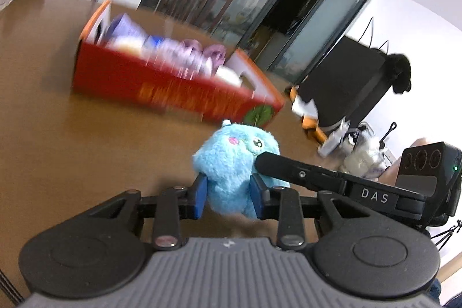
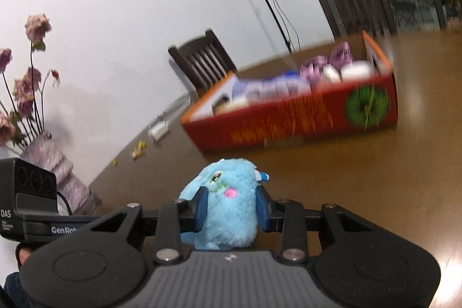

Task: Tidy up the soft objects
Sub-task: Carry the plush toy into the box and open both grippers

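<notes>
The blue plush toy [image 1: 235, 163] sits squeezed between the blue pads of my left gripper [image 1: 229, 197], and I see one such toy. In the left view, the jaws are nearly closed and press into its fur on both sides. I think I hold it this way so it cannot slip as I carry it. One finger of my right gripper [image 1: 267, 160] comes in from the right and touches the toy by its face. Behind the toy stands one red box [image 1: 161, 88] on the brown table [image 1: 57, 134]. The box already has soft things in it, white and purple ones, too blurry to count. I think the toy should go in there too.

In the right view, the same toy [image 2: 225, 207] is pinched between the pads of my right gripper [image 2: 231, 210], whose jaws are also nearly closed and dent the fur. So both tools hold one toy together, low over the table [image 2: 375, 178]. The box [image 2: 291, 117] is ahead, apart from the toy. One chair [image 2: 202, 62] stands behind the table. One vase [image 2: 55, 166] of pink flowers stands at the left.
</notes>
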